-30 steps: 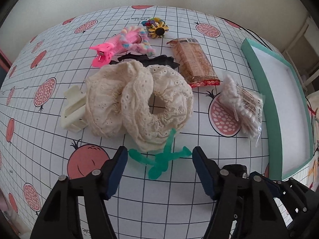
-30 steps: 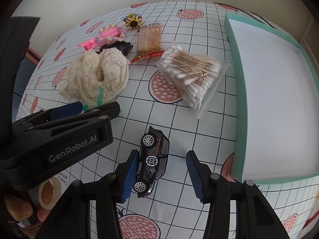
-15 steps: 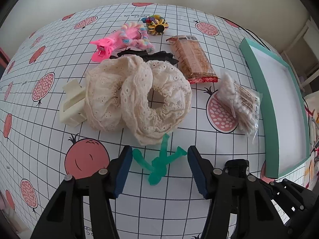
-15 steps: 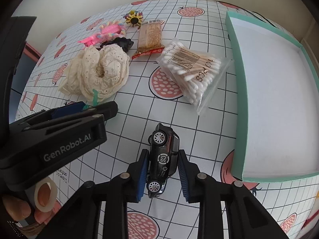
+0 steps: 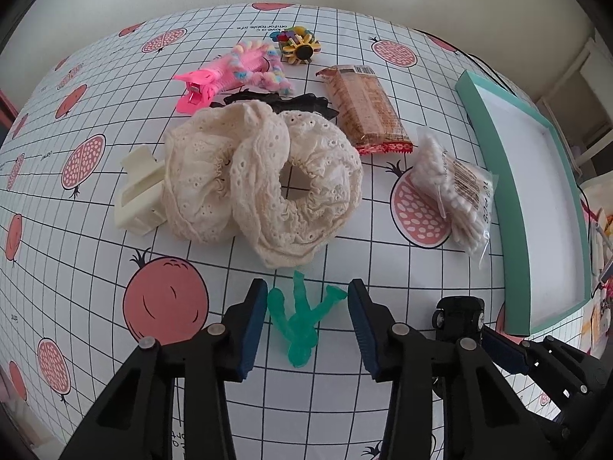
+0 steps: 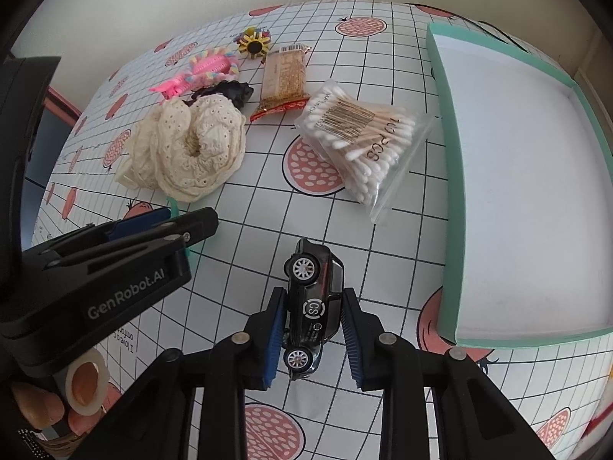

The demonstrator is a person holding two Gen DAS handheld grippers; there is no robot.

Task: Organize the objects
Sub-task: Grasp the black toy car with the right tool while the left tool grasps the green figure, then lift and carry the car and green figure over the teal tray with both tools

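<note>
A translucent green toy figure [image 5: 297, 326] lies flat on the grid tablecloth. My left gripper [image 5: 306, 291] is open around it, with a blue pad close beside an outstretched limb on each side. In the right wrist view the left gripper [image 6: 180, 226] shows side-on, and a bit of the green figure [image 6: 174, 205] pokes out behind it. My right gripper [image 6: 314, 301] is shut on a small black toy car [image 6: 312, 306], gripped by its sides with the nose pointing away. The black car [image 5: 458, 312] also appears at the lower right of the left wrist view.
A cream lace scrunchie [image 5: 268, 176] lies just beyond the figure, with a cream hair claw [image 5: 138, 195], a pink clip [image 5: 214, 80], a snack bar [image 5: 367, 111] and a sunflower clip [image 5: 300, 48] around it. A cotton swab bag [image 6: 360, 134] lies beside the teal box [image 6: 452, 191]. A hand holds a tape ring [image 6: 86, 383].
The right gripper shut on the black car, which it only straddled a second ago. The left gripper's fingers have narrowed around the green figure.
</note>
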